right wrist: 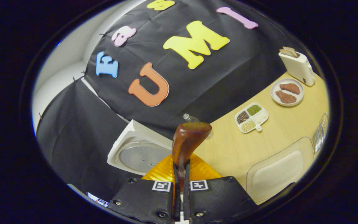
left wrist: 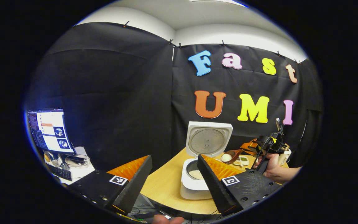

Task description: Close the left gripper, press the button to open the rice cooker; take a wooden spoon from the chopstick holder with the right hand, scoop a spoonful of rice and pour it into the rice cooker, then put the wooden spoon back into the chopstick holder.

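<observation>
While I go through the left gripper view first, entries run as follows.

Left gripper view, own tool: left gripper (left wrist: 174, 169), its two fingers spread wide apart, gripping nothing, hovering over the near edge of the table (left wrist: 163, 186).
Left gripper view, cooker: rice cooker (left wrist: 197, 174), white and boxy with rounded corners, standing on the table between my two fingers; lid (left wrist: 208, 140) upright, its round metal inner plate facing me; some pale rice lies in the pot.
Left gripper view, in the way: my right-side finger overlaps the cooker's right rim.
Left gripper view, other tool: right gripper (left wrist: 253, 146), held by a hand (left wrist: 273, 169), to the right of the cooker and above the table.
Left gripper view, spoon: wooden spoon (left wrist: 231, 155), glossy brown, its bowl heaped with white rice, just right of the open lid.
Left gripper view, surroundings: monitor (left wrist: 50, 130) far left, off the table.

Right gripper view, own tool: I see the right gripper (right wrist: 181, 174) clamped together on the wooden spoon (right wrist: 188, 140), whose rounded back faces the camera.
Right gripper view, beneath: rice cooker lid (right wrist: 135, 152), lower left of the spoon.
Right gripper view, containers: divided tray (right wrist: 251, 117) with four compartments of dark, green, pale and beige grains; round plate (right wrist: 287, 92) with two brown pieces; white toaster (right wrist: 297, 66) with bread slices in its slots.
Right gripper view, surface: table (right wrist: 228, 149), light wood grain.
</observation>
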{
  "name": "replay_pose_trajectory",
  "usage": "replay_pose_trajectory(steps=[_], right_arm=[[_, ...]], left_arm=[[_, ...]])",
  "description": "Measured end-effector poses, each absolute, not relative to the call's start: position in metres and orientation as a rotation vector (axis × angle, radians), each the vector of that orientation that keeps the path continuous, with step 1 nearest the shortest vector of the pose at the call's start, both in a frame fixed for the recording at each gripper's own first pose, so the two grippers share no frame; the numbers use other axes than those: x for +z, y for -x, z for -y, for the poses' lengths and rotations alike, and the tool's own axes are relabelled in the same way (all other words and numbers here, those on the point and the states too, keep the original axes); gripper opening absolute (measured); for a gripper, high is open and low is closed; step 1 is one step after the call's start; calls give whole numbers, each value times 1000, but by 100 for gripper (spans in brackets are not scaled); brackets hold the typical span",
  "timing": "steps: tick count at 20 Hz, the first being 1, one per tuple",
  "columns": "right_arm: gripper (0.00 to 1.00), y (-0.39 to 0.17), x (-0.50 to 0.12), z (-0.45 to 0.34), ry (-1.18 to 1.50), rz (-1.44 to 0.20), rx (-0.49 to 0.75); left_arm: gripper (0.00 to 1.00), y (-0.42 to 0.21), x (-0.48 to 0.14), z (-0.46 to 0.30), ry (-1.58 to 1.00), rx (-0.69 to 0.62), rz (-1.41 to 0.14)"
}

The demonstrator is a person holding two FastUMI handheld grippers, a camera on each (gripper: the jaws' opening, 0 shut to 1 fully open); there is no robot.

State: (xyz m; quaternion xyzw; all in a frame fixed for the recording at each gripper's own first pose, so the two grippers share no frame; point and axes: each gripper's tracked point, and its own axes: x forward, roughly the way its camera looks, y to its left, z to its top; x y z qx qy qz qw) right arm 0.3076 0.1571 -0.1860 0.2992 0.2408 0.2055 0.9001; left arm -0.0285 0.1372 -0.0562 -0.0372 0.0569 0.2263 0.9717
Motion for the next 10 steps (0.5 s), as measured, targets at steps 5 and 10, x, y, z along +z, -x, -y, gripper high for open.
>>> replay_pose_trajectory(steps=[5, 10], right_arm=[[9, -307, -192, -186, -360, -454, 456], [9, -303, -184, -209, -141, -371, 504]], left_arm=[[94, 41, -65, -154, 87, 495, -129], [94, 41, -66, -159, 96, 491, -124]])
